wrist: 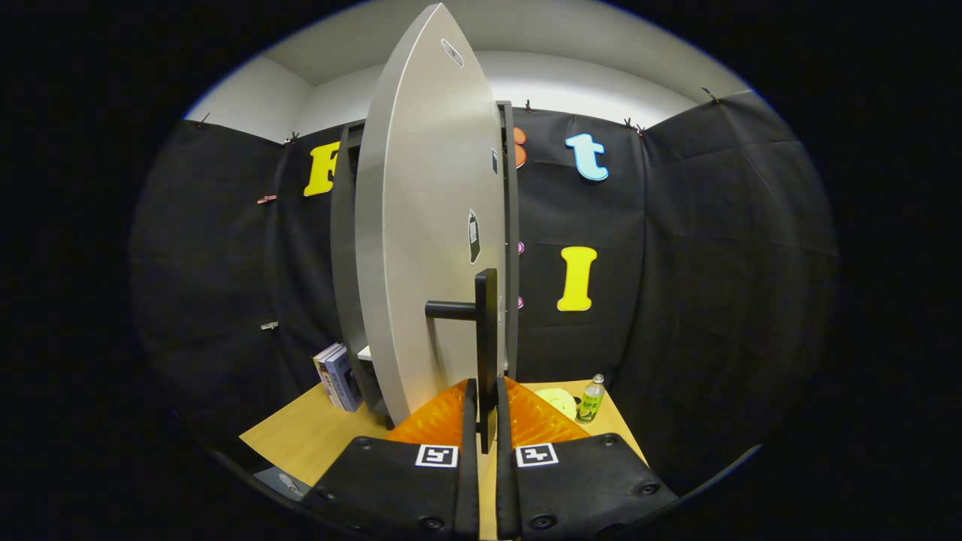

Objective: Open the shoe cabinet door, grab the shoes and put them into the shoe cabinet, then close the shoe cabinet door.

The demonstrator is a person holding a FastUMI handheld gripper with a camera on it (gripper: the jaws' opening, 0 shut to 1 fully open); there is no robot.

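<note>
The shoe cabinet door (pixel 425 248) stands swung open, its pale grey panel seen nearly edge-on and reaching from the table (pixel 316 436) up toward the ceiling. Behind it the dark frame of the shoe cabinet (pixel 344 248) rises against the booth's black wall. A dark bar handle (pixel 485 338) juts from the door on a short stem, its vertical bar hanging straight down between the fingers.

The claw (pixel 486 409) points level and forward at the door, held upright with its two fingers (pixel 470 421) side by side. They are drawn in close, one on each side of the handle's lower end, clenched on it with only the bar's width between them.

Left of the cabinet's foot a few books (pixel 337 376) lean on the table. To the right, beyond the fingers, stand a small green-labelled bottle (pixel 591 400) and a pale yellow round object (pixel 558 400) just beside it.
</note>
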